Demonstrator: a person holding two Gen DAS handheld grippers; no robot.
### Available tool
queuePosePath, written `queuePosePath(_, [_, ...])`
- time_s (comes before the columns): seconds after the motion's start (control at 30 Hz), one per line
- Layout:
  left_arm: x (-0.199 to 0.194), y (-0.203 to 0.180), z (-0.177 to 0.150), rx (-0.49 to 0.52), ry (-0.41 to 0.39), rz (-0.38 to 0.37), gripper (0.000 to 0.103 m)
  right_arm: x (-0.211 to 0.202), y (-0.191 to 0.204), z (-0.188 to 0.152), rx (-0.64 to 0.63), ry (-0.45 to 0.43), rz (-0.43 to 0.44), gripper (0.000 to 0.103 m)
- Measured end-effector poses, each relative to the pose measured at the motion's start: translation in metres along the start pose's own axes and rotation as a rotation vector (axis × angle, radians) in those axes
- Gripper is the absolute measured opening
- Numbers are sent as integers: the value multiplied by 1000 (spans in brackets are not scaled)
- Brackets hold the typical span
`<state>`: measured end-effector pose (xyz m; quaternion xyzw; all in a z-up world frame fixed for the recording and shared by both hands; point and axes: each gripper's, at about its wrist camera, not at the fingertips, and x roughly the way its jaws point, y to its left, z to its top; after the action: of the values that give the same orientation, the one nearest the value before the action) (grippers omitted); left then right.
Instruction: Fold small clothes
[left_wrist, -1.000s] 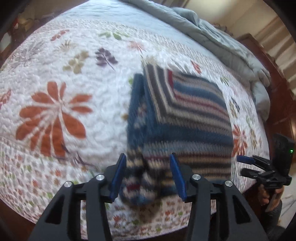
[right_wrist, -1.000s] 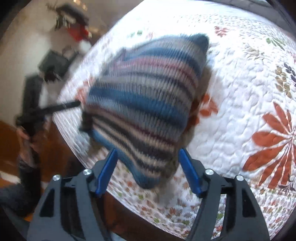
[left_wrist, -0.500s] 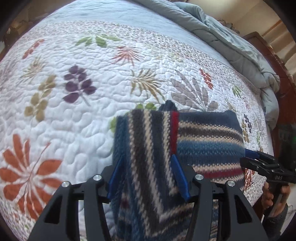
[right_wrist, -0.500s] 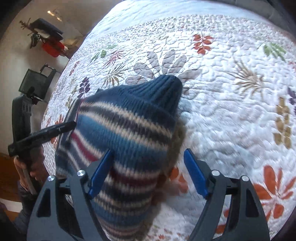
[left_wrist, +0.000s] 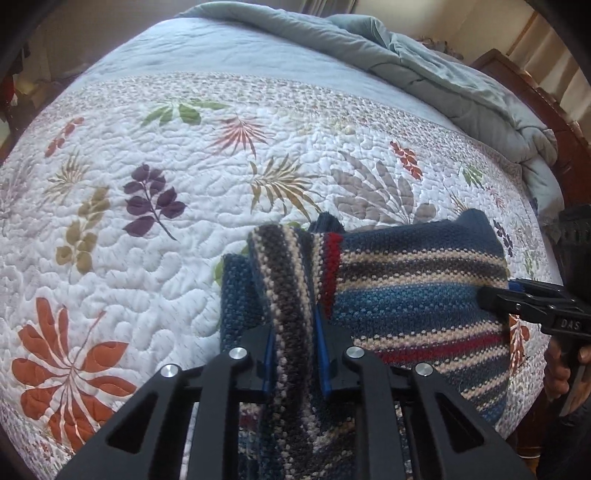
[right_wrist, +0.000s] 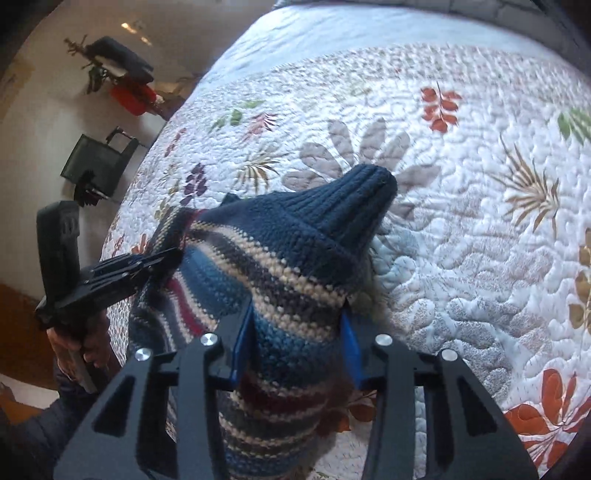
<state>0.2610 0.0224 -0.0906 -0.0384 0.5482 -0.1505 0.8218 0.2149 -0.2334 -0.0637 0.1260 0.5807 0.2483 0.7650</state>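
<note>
Left claw (left_wrist: 294, 354) and right claw (right_wrist: 297, 343) each pinch the striped knit (left_wrist: 413, 295).

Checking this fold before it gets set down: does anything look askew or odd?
Yes: the striped knit garment looks uneven. In the left wrist view, one flap crosses with vertical stripes over the horizontal ones. In the right wrist view, a ribbed navy end pokes up. Both tools, left and right, grip it.

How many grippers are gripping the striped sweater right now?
2. The left gripper pinches a folded flap on the striped sweater's left side; the right gripper clamps a bunched part at its right edge. Both jaws are closed on the knit.
</note>
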Motion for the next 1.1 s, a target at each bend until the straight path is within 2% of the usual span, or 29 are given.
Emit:
queuePosePath(0.1, [-7,5,-1,-3,-16,3,12,-3,8,1,-36,-16,-1,40])
queuePosePath(0.37, [2,13,-3,-9,-13,-5,13,16,-7,4,-6,-10,-13,41])
queuePosePath(0.67, [7,6,-5,6,-14,41,15,23,-9,3,-11,-13,-55,48])
queuePosePath(0.77, [4,1,-5,16,-14,60,19,21,-7,1,-11,-17,-60,54])
queuePosePath(1.0, [-8,-4,-11,18,-23,75,24,14,-7,-3,16,-29,-53,54])
queuePosePath(1.07, [-14,-5,-14,21,-27,77,27,10,-5,-7,17,-31,-53,55])
queuePosePath(1.1, [-16,-5,-15,20,-27,77,32,8,-4,-9,17,-32,-55,55])
